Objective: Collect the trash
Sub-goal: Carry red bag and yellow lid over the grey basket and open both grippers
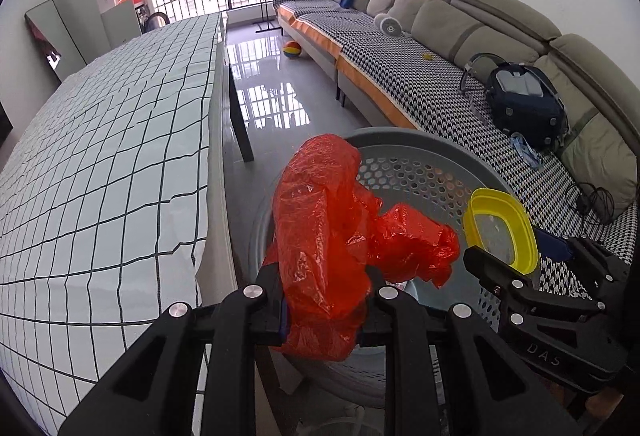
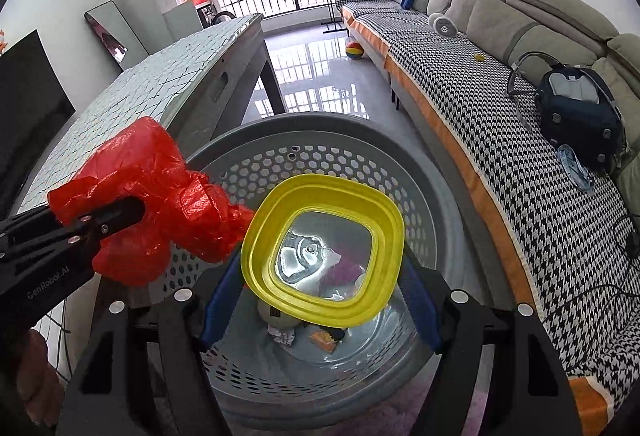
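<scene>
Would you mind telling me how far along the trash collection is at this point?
Done: a few scraps already lie at the bottom of the grey basket. In hand: the left claw grips a red bag beside the rim, and the right claw holds a yellow lid over the opening. Left: dropping both in. No other trash shows on the checked table in these views.

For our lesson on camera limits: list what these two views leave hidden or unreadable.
- Left wrist view: the red plastic bag covers most of the grey basket interior.
- Right wrist view: the yellow lid hides part of the trash below.
- Both views: the basket base is cut off by the fingers and frame edge.
</scene>
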Action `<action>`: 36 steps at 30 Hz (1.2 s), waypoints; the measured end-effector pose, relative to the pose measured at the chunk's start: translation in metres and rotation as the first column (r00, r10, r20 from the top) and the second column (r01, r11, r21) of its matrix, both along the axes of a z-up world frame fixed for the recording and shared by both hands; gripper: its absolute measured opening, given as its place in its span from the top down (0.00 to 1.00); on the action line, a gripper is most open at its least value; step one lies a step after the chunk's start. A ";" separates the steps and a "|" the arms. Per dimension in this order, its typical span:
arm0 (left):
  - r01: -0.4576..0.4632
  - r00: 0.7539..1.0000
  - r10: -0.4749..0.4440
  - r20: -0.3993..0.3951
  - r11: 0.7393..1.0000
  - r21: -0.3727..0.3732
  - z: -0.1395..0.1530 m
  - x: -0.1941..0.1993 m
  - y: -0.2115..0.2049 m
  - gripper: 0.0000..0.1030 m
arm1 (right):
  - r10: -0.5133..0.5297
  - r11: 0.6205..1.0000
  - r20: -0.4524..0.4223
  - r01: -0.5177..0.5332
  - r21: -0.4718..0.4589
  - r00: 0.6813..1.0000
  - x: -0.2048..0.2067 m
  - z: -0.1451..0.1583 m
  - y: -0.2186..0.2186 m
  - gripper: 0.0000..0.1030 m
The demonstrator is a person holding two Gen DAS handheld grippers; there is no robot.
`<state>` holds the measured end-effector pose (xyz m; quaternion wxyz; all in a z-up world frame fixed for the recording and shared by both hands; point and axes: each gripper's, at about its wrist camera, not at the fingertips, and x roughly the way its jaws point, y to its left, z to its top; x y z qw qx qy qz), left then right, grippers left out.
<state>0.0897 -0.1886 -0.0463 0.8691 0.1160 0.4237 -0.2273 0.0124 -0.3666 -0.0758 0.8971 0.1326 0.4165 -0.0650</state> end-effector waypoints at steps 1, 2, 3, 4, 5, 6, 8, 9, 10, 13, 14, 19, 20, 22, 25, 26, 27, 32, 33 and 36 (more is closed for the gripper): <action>0.000 1.000 0.000 -0.003 1.000 0.002 -0.001 0.001 -0.001 0.79 | 0.002 1.000 -0.003 -0.002 0.001 1.000 0.001 -0.001 0.000 0.32; 0.000 1.000 0.000 -0.006 1.000 0.003 -0.002 0.002 -0.004 0.79 | 0.004 1.000 -0.003 -0.004 0.000 1.000 0.002 -0.002 0.000 0.32; -0.001 1.000 0.001 -0.009 1.000 0.003 -0.003 0.003 -0.004 0.79 | 0.004 1.000 -0.002 -0.004 -0.002 1.000 0.003 -0.003 0.000 0.32; -0.001 1.000 0.001 -0.012 1.000 0.002 -0.003 0.004 -0.005 0.78 | 0.004 1.000 0.000 -0.004 -0.005 1.000 0.003 -0.003 0.000 0.32; -0.002 1.000 0.002 -0.014 1.000 0.001 -0.004 0.005 -0.006 0.77 | 0.003 1.000 0.001 -0.003 -0.005 1.000 0.003 -0.003 0.000 0.32; -0.004 1.000 0.004 -0.018 1.000 -0.004 -0.004 0.005 -0.006 0.77 | 0.002 1.000 0.004 -0.002 -0.003 1.000 0.003 -0.004 -0.001 0.32; -0.007 1.000 0.007 -0.021 1.000 -0.004 -0.006 0.006 -0.006 0.77 | -0.005 1.000 0.006 0.005 0.003 1.000 0.004 -0.005 -0.003 0.31; -0.007 1.000 0.007 -0.023 1.000 -0.002 -0.006 0.006 -0.006 0.77 | -0.007 1.000 0.008 0.007 0.007 1.000 0.003 -0.005 -0.003 0.31; -0.008 1.000 0.008 -0.023 1.000 0.001 -0.007 0.006 -0.006 0.75 | -0.008 1.000 0.012 0.008 0.011 1.000 0.003 -0.005 -0.004 0.30; -0.012 1.000 0.012 -0.026 1.000 0.002 -0.007 0.006 -0.003 0.68 | -0.010 1.000 0.021 0.009 0.010 1.000 0.003 -0.004 -0.005 0.26; -0.013 1.000 0.013 -0.024 1.000 0.002 -0.007 0.006 -0.002 0.66 | -0.012 1.000 0.024 0.011 0.007 1.000 0.002 -0.003 -0.005 0.25; -0.021 1.000 0.021 -0.012 1.000 -0.004 -0.004 0.004 -0.001 0.53 | -0.019 1.000 0.037 0.019 0.006 0.999 0.000 -0.001 -0.007 0.25; -0.022 1.000 0.022 -0.010 1.000 -0.004 -0.003 0.004 0.000 0.52 | -0.020 1.000 0.040 0.020 0.008 0.999 0.000 -0.001 -0.007 0.25; -0.024 1.000 0.024 -0.006 1.000 -0.005 -0.002 0.003 0.000 0.48 | -0.022 1.000 0.045 0.022 0.011 0.999 -0.002 0.000 -0.008 0.25; -0.027 1.000 0.027 -0.003 1.000 -0.007 -0.001 0.001 0.001 0.47 | -0.025 1.000 0.051 0.025 0.012 0.998 -0.003 0.001 -0.008 0.25; -0.029 1.000 0.029 -0.002 1.000 -0.007 0.000 0.001 0.002 0.47 | -0.026 1.000 0.052 0.026 0.014 0.998 -0.004 0.001 -0.008 0.25; -0.029 1.000 0.029 -0.003 1.000 -0.008 0.000 0.001 0.002 0.47 | -0.028 1.000 0.054 0.027 0.014 0.998 -0.004 0.001 -0.009 0.25; -0.032 0.999 0.032 0.001 0.999 -0.008 0.003 0.000 0.002 0.44 | -0.032 0.999 0.060 0.031 0.013 0.998 -0.007 0.000 -0.010 0.25; -0.032 0.999 0.032 0.002 0.999 -0.009 0.004 0.000 0.002 0.44 | -0.034 0.999 0.063 0.033 0.012 0.997 -0.007 0.001 -0.011 0.25; -0.035 0.999 0.035 0.007 0.999 -0.012 0.006 -0.002 0.003 0.40 | -0.037 0.999 0.066 0.036 0.013 0.997 -0.009 0.001 -0.012 0.25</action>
